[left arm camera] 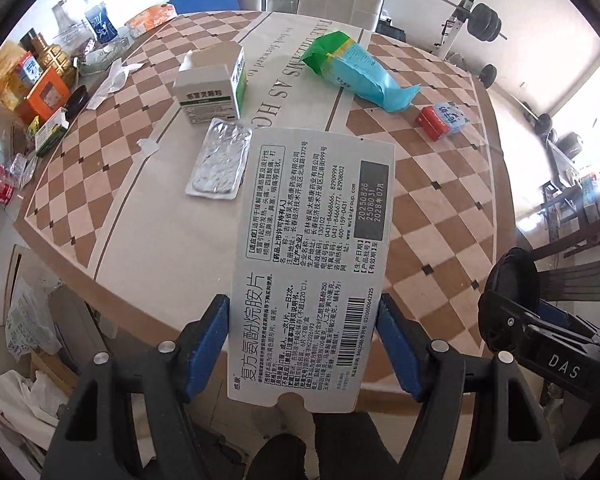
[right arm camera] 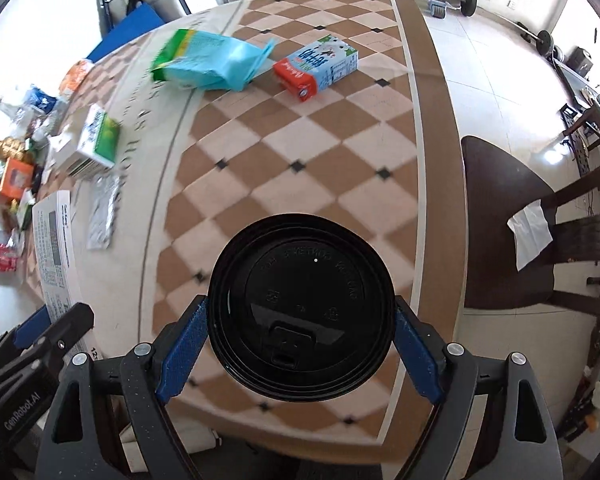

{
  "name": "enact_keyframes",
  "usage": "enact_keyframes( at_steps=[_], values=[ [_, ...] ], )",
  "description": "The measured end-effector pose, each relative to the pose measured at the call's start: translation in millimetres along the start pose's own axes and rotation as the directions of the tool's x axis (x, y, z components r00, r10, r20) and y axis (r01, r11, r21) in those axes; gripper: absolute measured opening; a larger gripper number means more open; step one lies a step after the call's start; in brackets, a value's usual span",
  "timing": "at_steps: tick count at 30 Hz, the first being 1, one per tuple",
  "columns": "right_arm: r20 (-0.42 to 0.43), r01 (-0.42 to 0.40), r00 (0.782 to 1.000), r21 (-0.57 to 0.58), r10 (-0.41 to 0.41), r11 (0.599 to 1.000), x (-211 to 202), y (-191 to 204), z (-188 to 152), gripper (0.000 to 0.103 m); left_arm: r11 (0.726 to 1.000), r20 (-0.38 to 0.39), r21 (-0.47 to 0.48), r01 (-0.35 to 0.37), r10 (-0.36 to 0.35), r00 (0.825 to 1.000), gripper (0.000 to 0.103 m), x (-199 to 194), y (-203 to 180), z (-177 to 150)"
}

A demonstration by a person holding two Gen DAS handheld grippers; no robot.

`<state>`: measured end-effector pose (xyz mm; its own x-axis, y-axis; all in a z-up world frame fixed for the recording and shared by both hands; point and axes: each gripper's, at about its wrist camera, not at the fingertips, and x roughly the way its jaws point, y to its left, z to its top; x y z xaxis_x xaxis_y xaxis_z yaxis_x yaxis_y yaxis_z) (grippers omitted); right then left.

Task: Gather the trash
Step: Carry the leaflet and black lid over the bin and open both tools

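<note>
Material in the left wrist view: grey printed card, a flattened medicine box, stood between the blue pads of the left gripper, which pressed on its two long edges; that edge grip suits so thin a sheet.
Table in the left wrist view: the checked table lay below, still carrying loose items.
Middle of the table: a silver pill sheet lay flat beside a green-and-white box.
Far side: a blue-green wrapper lay there, with a small red-and-blue carton near the right edge.
Left edge: jars, cans and packets crowded there, looking more like kept goods than rubbish.
Right of the frame: the other gripper showed with something black in it.

Material in the right wrist view: black plastic, a round cup lid, sat between the pads of the right gripper, both pads touching its rim; the wide stance looked forced by the lid's breadth.
Table's near right corner: the lid hung above this part.
Far side in this view: the wrapper and carton lay close together.
Beyond the right edge: a dark wooden chair carried a white tissue.
Judgement: both hands looked loaded and ready to carry their pieces to a bin, which no view showed.
</note>
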<state>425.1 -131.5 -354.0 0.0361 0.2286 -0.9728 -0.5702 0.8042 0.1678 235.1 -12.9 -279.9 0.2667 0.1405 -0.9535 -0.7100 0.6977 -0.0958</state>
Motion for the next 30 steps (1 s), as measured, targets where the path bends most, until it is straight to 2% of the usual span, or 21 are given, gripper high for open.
enact_keyframes(
  at_steps=[6,9,13,16,20,26,30],
  values=[
    [0.0,-0.043,0.999,0.004,0.043,0.999,-29.7,5.6,-99.3,0.088,0.999,-0.037,-0.014,0.038,-0.038,0.999,0.071,-12.8,26.4,-71.5],
    [-0.032,-0.053,0.998,0.007,0.053,0.999,-25.6,9.0,-143.9,0.088,0.999,-0.085,-0.027,0.04,-0.042,0.995,0.071,-3.6,38.3,-103.8],
    [-0.127,-0.062,0.99,0.016,0.063,0.998,2.7,7.4,-197.9,0.088,0.998,-0.176,-0.06,0.023,-0.033,0.984,0.071,27.7,54.9,-138.5],
    [-0.213,-0.065,0.975,0.019,0.068,0.998,38.7,5.0,-229.6,0.088,0.996,-0.235,-0.087,-0.001,-0.02,0.972,0.071,62.0,65.6,-158.2],
    [-0.312,-0.063,0.949,-0.016,0.055,0.998,104.3,6.6,-260.4,0.088,0.989,-0.323,-0.145,-0.012,-0.036,0.946,0.071,129.8,81.0,-178.2],
    [-0.368,-0.038,0.93,-0.063,0.012,0.997,218.5,4.2,-281.3,0.088,0.978,-0.424,-0.207,0.015,-0.103,0.9,0.071,259.3,100.8,-195.1],
    [-0.375,-0.015,0.927,-0.09,-0.02,0.996,298.0,4.5,-275.6,0.088,0.975,-0.465,-0.218,0.053,-0.151,0.872,0.071,334.9,108.5,-197.1]
  ],
)
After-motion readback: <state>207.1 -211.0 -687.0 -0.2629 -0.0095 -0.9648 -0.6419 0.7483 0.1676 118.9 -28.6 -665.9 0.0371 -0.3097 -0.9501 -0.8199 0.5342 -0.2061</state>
